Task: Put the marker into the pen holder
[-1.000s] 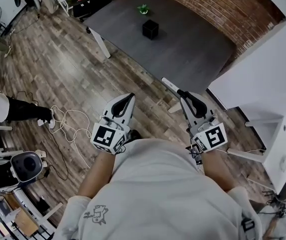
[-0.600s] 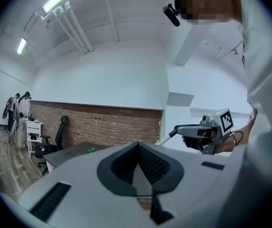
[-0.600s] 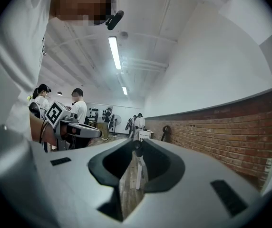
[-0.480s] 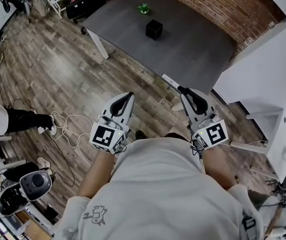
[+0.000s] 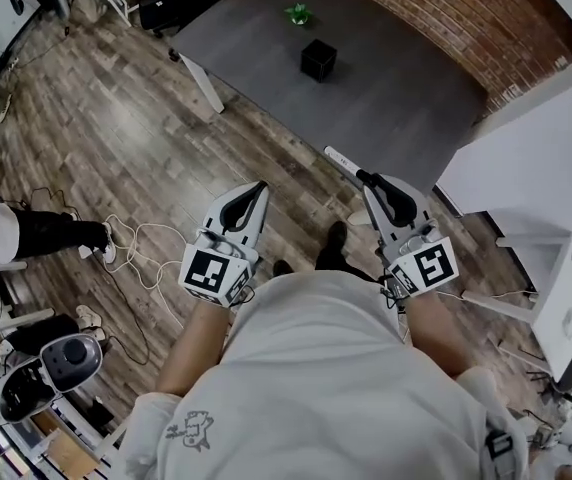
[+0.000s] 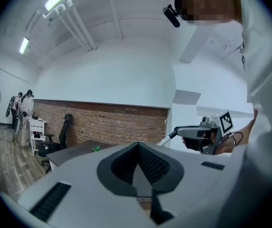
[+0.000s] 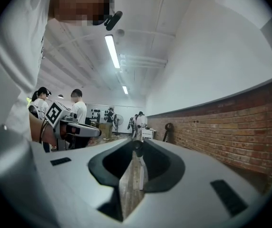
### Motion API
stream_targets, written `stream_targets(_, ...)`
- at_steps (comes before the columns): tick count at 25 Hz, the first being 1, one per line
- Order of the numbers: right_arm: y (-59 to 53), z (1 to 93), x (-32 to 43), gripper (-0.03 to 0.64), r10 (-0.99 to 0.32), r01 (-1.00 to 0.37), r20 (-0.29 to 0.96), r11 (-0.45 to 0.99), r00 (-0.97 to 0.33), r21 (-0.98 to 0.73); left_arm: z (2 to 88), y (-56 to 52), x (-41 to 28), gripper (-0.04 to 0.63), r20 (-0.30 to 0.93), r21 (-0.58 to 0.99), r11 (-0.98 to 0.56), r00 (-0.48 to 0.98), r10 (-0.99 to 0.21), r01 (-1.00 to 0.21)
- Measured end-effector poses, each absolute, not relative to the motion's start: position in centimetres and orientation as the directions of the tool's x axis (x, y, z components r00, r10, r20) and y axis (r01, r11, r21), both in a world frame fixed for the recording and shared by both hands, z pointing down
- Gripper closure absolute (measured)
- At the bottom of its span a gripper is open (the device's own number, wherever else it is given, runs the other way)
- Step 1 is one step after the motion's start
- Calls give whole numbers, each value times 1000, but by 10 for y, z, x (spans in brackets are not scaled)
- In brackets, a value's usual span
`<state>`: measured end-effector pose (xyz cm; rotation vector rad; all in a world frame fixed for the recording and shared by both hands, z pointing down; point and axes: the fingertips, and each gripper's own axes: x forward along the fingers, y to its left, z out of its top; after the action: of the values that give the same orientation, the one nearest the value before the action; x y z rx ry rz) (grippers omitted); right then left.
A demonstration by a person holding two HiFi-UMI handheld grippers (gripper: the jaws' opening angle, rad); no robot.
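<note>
The black cube-shaped pen holder [image 5: 318,60] stands on the dark grey table [image 5: 386,98], well ahead of both grippers. My right gripper [image 5: 371,180] is shut on a white marker [image 5: 340,160], whose end sticks out past the fingertips toward the table. In the right gripper view the marker [image 7: 139,172] shows pinched between the pads of the right gripper [image 7: 137,146]. My left gripper [image 5: 257,190] is held level beside it, shut with nothing in it; its jaws meet in the left gripper view [image 6: 138,148]. There the right gripper [image 6: 193,132] appears too.
A small green object [image 5: 297,13] lies on the table beyond the holder. Wood floor separates me from the table; white cables [image 5: 136,258] trail at the left near a person's leg [image 5: 36,230]. White furniture [image 5: 556,278] stands at the right, a brick wall [image 5: 446,8] behind the table.
The view has slid toward the table as the person walks; a foot now shows ahead of the body. Both grippers keep their pose, the marker still clamped.
</note>
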<state>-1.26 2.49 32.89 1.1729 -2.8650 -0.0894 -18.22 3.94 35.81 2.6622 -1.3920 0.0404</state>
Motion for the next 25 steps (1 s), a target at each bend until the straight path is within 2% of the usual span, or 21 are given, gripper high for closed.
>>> stream_targets(7, -31, 333, -1, 540, -651, -649, 24, 758, -758, 60, 363, -5, -173, 584, 106, 115, -499, 510, -854, -859)
stream_targets(25, -144, 340, 120, 540, -608, -607, 28, 794, -793, 45, 367, -119, -52, 584, 114, 119, -470, 482, -869, -875)
